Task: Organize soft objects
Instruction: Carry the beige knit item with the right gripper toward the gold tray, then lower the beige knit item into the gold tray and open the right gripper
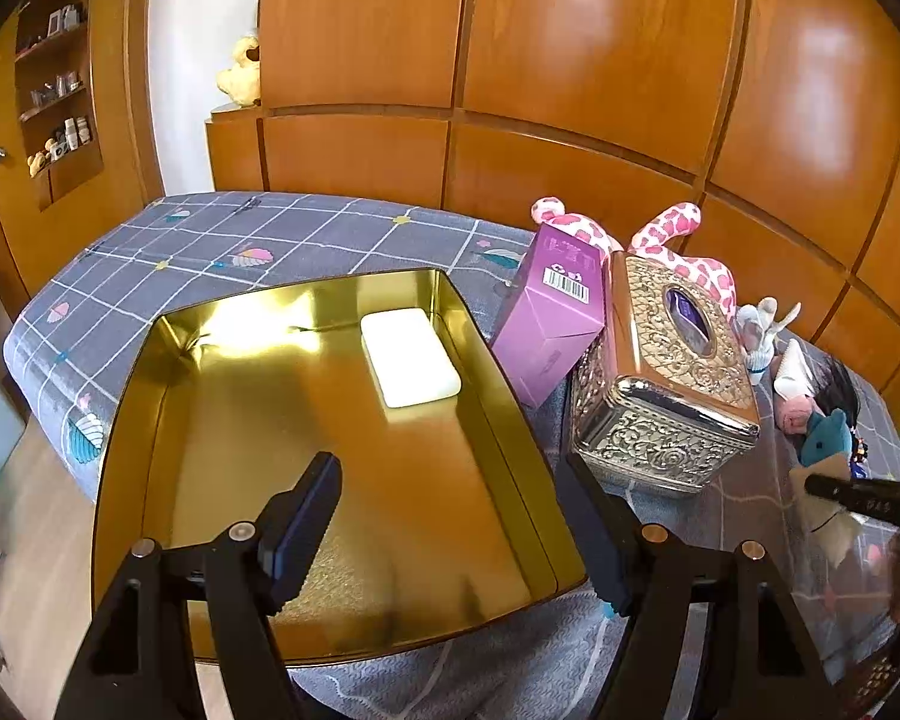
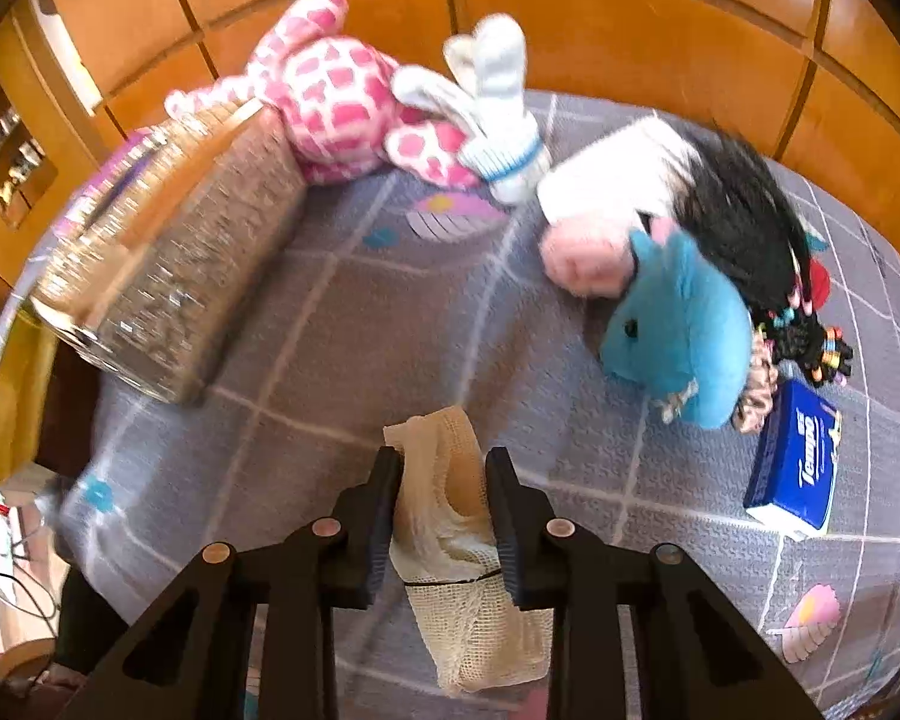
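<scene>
Left hand-held gripper apart over gold tin's rim | right hand-held gripper clamped on mesh pouch

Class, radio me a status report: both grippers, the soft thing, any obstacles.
Left hand-held gripper open over gold tin. Right hand-held gripper shut on mesh pouch. Ornate tissue box stands between pouch and tin.
</scene>
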Demonstrator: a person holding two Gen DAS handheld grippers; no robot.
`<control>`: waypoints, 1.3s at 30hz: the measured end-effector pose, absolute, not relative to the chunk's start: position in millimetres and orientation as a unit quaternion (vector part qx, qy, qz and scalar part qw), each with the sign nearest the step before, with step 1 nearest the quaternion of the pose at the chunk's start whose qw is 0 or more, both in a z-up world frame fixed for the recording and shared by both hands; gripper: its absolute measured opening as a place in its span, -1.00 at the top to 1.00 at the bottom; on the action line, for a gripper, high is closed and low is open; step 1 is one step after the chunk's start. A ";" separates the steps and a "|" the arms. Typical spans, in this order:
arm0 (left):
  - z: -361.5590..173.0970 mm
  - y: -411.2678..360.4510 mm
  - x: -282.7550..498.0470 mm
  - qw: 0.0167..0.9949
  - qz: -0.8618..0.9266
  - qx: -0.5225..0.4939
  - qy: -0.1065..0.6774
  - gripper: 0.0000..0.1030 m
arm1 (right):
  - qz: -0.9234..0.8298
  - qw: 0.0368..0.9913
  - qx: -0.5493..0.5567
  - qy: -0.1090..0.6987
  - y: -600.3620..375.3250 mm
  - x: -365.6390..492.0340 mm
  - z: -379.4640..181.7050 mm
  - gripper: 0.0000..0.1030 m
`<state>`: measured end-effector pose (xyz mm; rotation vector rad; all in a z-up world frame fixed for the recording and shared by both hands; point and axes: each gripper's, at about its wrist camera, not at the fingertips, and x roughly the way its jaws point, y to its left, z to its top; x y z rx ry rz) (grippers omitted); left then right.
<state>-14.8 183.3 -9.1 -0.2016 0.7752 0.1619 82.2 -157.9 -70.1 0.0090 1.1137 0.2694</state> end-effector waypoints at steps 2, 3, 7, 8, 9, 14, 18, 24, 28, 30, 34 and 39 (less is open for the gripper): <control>-9.7 185.2 -15.9 0.917 0.080 -0.100 0.377 -0.43 | 0.138 0.844 0.013 0.518 -152.8 81.5 -59.1 0.45; -10.1 186.1 -16.2 0.917 0.081 -0.099 0.377 -0.43 | 0.146 0.845 0.017 0.515 -149.2 82.5 -55.0 0.45; -11.7 190.1 -17.5 0.916 0.084 -0.104 0.379 -0.43 | 0.183 0.850 0.031 0.493 -129.5 80.6 -29.2 0.45; -12.3 191.0 -17.8 0.915 0.085 -0.105 0.379 -0.43 | 0.190 0.851 0.033 0.489 -125.0 81.8 -26.4 0.45; -13.0 192.0 -18.2 0.915 0.086 -0.105 0.380 -0.43 | 0.201 0.851 0.036 0.483 -118.1 81.6 -19.9 0.45; -17.5 197.6 -19.2 0.912 0.092 -0.112 0.384 -0.43 | 0.252 0.845 0.047 0.469 -87.2 79.6 0.8 0.45; -19.9 201.0 -19.8 0.910 0.096 -0.115 0.386 -0.43 | 0.292 0.836 0.046 0.462 -55.4 74.1 13.2 0.45; -21.9 209.2 -21.9 0.908 0.106 -0.119 0.387 -0.43 | 0.341 0.816 0.047 0.465 -8.0 73.9 17.4 0.45; -23.2 218.5 -24.3 0.906 0.117 -0.124 0.387 -0.43 | 0.365 0.802 0.042 0.471 23.5 73.0 18.3 0.45; -25.7 224.6 -25.8 0.904 0.124 -0.127 0.389 -0.43 | 0.375 0.795 0.039 0.476 41.4 74.0 16.0 0.45; -31.7 235.9 -28.5 0.898 0.138 -0.135 0.395 -0.43 | 0.386 0.781 0.047 0.488 66.2 79.4 9.4 0.45; -36.0 252.3 -31.6 0.893 0.156 -0.150 0.394 -0.43 | 0.399 0.760 0.084 0.507 85.4 87.9 1.4 0.44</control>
